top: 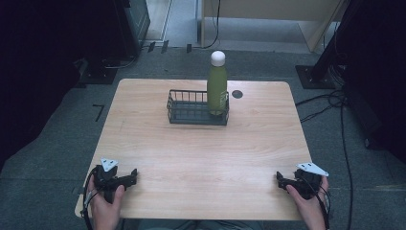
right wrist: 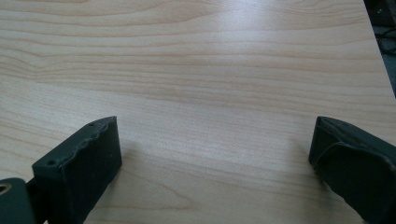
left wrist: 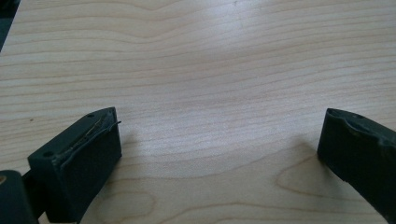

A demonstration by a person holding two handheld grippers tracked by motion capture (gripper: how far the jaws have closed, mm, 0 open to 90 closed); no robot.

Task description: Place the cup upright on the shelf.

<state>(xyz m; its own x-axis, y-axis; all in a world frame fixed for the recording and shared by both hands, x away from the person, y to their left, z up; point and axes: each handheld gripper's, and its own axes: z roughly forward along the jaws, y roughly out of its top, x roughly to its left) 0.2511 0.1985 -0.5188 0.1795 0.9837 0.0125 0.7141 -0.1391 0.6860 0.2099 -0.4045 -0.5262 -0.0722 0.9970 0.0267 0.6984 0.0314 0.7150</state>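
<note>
While the pale wood-grain tabletop with rounded corners takes up most of the high view, the things on it sit toward its far edge: a dark wire basket, rectangular and low-walled, with a green bottle standing upright in its right end. The bottle is tall and smooth-sided, tapering to a rounded white cap (a pale label marks its lower side), and just to the right of the basket a small dark round disc lies flat on the wood. Both tongs are well apart from the basket, at the near corners. The left tongs, held in the person's left hand, rest near the near-left edge; in the left gripper view their blocky black jaws stand spread wide, with only bare grain between them, pinching nothing. The right tongs, in the right hand, lie near the near-right edge, and the right gripper view shows their jaws likewise wide apart over bare wood, their matte inner faces slightly ridged.
</note>
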